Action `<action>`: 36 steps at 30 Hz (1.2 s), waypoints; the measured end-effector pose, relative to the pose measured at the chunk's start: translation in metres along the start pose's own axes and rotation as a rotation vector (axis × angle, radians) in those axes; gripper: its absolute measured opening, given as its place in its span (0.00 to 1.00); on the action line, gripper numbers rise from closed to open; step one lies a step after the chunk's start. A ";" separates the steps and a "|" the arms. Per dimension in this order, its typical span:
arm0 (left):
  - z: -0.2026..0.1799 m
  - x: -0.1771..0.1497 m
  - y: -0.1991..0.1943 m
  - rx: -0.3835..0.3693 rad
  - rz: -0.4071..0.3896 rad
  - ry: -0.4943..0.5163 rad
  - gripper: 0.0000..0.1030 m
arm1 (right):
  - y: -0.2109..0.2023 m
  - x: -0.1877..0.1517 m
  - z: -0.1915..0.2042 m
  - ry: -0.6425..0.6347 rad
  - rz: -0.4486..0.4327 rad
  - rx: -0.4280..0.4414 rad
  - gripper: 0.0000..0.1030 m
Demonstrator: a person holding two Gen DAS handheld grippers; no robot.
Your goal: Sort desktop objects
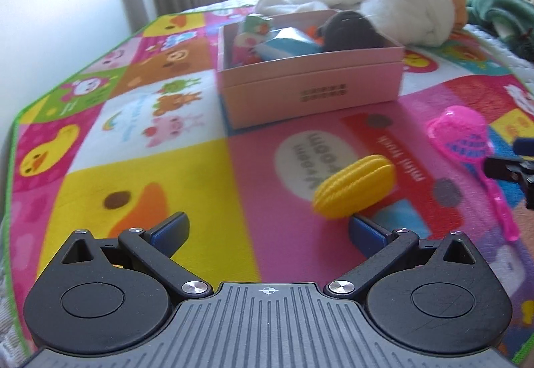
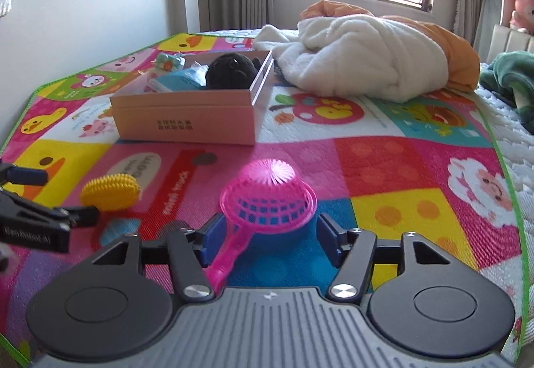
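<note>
A pink box (image 1: 310, 81) (image 2: 187, 121) stands on the mat and holds a black plush toy (image 1: 350, 31) (image 2: 230, 67), a blue packet (image 1: 290, 46) and small toys. A yellow ridged ball (image 1: 353, 186) (image 2: 111, 192) lies on the mat just ahead of my left gripper's right finger. My left gripper (image 1: 267, 231) is open and empty. A pink toy sieve (image 2: 270, 198) (image 1: 467, 144) lies dome up between the open fingers of my right gripper (image 2: 270, 238), its handle running back under the left finger. The left gripper (image 2: 40, 201) shows at the right wrist view's left edge.
The colourful cartoon play mat (image 1: 150, 167) (image 2: 400, 167) covers a bed. A white and orange blanket heap (image 1: 383, 1) (image 2: 367, 57) lies behind the box. Green fabric (image 1: 500, 14) (image 2: 514, 81) lies at the far right. A wall and curtains stand at the left and back.
</note>
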State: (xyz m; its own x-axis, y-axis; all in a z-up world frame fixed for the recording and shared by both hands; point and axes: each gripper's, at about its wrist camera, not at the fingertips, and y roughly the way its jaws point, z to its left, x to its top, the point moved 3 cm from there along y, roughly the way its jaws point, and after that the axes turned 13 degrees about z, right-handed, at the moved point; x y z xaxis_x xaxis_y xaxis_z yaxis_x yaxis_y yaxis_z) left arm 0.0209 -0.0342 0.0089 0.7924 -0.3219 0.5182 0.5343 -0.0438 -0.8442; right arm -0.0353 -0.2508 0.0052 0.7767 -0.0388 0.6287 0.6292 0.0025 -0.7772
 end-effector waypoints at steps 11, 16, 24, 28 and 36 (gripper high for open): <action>0.025 -0.008 -0.016 -0.280 -0.037 -0.082 1.00 | 0.000 -0.015 -0.016 0.114 -0.023 0.001 0.79; -0.011 0.002 -0.013 -0.298 -0.027 -0.023 1.00 | 0.004 -0.018 -0.032 0.198 -0.025 0.014 0.80; -0.031 0.016 0.000 -0.243 -0.044 -0.106 1.00 | 0.003 -0.027 -0.029 0.152 -0.046 0.005 0.83; -0.037 0.018 0.002 -0.221 -0.044 -0.102 0.88 | 0.003 -0.027 -0.028 0.149 -0.054 0.003 0.84; -0.033 0.014 0.001 -0.202 -0.036 -0.070 0.70 | 0.002 -0.023 -0.024 0.112 -0.066 -0.017 0.84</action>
State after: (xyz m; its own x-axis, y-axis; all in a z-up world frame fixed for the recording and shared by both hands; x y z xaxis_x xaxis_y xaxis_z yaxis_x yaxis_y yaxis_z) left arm 0.0227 -0.0702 0.0109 0.7962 -0.2511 0.5505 0.4978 -0.2452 -0.8319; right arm -0.0524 -0.2742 -0.0111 0.7253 -0.1495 0.6720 0.6772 -0.0206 -0.7355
